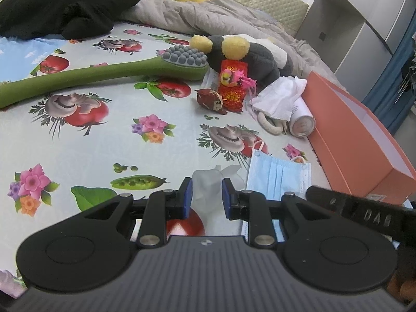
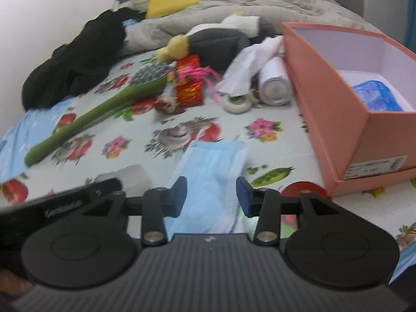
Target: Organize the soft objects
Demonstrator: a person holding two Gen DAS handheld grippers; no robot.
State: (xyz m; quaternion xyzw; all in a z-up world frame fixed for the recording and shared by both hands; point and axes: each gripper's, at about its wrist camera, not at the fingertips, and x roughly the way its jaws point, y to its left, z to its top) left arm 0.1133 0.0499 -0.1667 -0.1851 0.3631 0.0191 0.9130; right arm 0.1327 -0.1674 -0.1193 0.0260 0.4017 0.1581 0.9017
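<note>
A pale blue face mask (image 2: 215, 161) lies flat on the printed bed sheet (image 2: 145, 124). My right gripper (image 2: 212, 184) hovers over its near end, open, with the mask below the gap and untouched by the pads. In the left wrist view the same mask (image 1: 278, 179) lies just right of my left gripper (image 1: 207, 184), which is shut on a crumpled white tissue wad (image 1: 208, 182). That wad (image 2: 132, 174) also shows in the right wrist view, left of the mask. An open orange box (image 2: 338, 119) stands at the right with a blue packet (image 2: 377, 98) inside.
Further back lie a grey and yellow plush toy (image 1: 249, 54), a green massage brush (image 1: 104, 74), a red packet (image 1: 232, 83), white paper (image 1: 280, 96) and a white can (image 1: 303, 122). A black garment (image 1: 70, 5) and a grey blanket (image 1: 221, 15) lie at the far end.
</note>
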